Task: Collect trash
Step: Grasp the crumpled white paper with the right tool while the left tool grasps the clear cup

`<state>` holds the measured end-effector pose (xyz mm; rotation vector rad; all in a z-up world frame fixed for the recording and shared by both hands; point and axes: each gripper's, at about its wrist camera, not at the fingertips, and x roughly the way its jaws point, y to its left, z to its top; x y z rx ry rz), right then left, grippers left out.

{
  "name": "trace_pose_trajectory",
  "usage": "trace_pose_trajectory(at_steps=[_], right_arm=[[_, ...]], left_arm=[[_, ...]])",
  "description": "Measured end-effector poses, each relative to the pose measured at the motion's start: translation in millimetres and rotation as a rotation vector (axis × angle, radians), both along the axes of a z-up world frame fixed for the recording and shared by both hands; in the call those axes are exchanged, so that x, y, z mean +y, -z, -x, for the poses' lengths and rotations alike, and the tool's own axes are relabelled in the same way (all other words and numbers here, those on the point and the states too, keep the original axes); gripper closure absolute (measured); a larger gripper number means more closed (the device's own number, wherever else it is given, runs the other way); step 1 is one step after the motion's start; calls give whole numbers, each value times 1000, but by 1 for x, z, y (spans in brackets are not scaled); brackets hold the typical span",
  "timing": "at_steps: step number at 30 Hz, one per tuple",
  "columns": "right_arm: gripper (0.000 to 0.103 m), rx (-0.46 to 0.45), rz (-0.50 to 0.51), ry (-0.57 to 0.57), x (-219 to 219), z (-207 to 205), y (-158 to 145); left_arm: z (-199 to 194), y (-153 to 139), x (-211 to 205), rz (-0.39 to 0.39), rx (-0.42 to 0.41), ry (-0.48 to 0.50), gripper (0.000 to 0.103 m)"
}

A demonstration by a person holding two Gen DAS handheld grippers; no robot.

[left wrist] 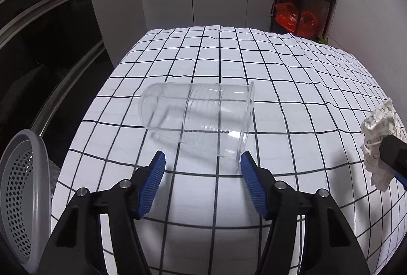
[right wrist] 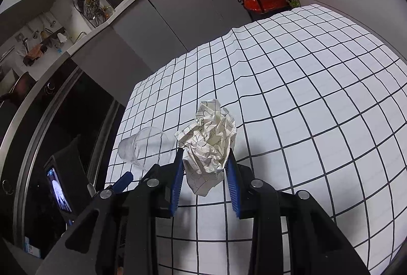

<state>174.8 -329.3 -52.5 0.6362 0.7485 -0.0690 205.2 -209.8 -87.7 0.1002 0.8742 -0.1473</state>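
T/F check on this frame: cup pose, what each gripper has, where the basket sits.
1. The clear plastic cup stands upright. False: it lies on its side on the checked tablecloth.
2. The right gripper is shut on the crumpled paper ball. True.
3. The left gripper grips the cup. False: its pads flank the rim without pressing.
4. A grey perforated basket sits at the table's left edge. True.
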Motion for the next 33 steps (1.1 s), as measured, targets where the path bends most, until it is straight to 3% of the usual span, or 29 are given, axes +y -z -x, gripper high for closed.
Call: trace_pose_trajectory(at_steps=[11, 16, 25, 28, 32, 33], right_arm=[[72, -10, -2, -5, -2, 2, -2], [72, -13, -11, -3, -4, 1, -2], [72, -15, -17, -7, -5, 1, -1], [72, -14, -12, -11, -4, 1, -2], [72, -13, -11, -16, -3, 1, -2], [72, -13, -12, -17, -3, 1, -2]], left_arm=[[13, -5, 15, 50, -1, 5, 42], [20, -9, 16, 64, -14, 15, 28], [4, -15, 13, -16, -51, -74, 28], [-2, -14, 14, -15, -42, -89, 45], [-6, -8, 18, 9, -14, -83, 90], [-6, -8, 19, 14, -12, -82, 96]])
